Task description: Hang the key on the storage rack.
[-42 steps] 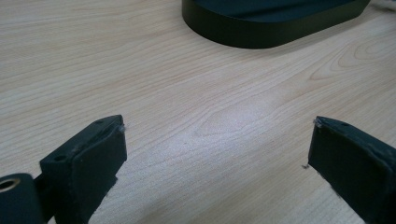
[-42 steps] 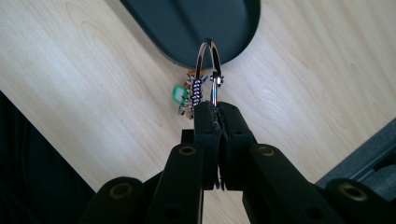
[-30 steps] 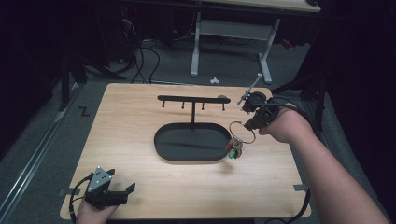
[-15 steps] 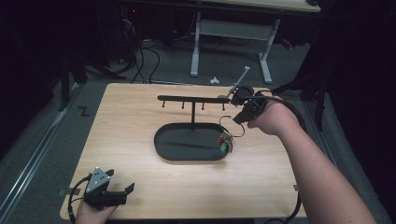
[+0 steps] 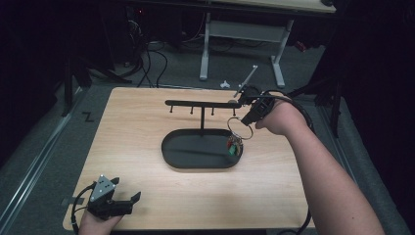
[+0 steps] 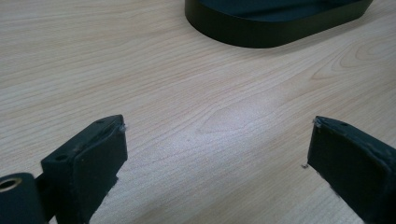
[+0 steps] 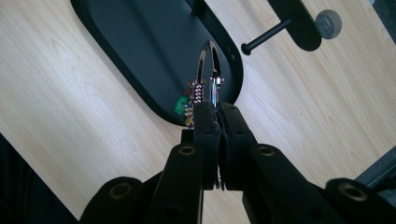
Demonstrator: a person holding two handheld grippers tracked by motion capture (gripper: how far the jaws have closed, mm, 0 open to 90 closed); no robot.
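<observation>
A black rack (image 5: 203,104) with a row of short pegs stands on an oval black base (image 5: 195,155) mid-table. My right gripper (image 5: 249,117) is at the rack's right end, shut on a silver key ring (image 5: 241,130). Coloured charms (image 5: 234,146) dangle from the ring over the base's right end. In the right gripper view the ring (image 7: 208,65) stands up from the closed right gripper (image 7: 215,109), just short of the end peg (image 7: 268,35). My left gripper (image 5: 131,203) rests at the table's front left, open and empty; the left gripper (image 6: 217,140) faces bare wood.
The wooden table (image 5: 147,132) has its front edge just below my left hand. A thin rod (image 5: 247,80) sticks up behind the right gripper. Beyond the table stand a white desk frame (image 5: 240,34) and floor cables (image 5: 147,54). The base's rim (image 6: 275,28) lies ahead of the left gripper.
My right hand has carried the key ring leftwards and a little farther back, up to the rack's right end. The charms now hang over the base. The left hand has stayed put.
</observation>
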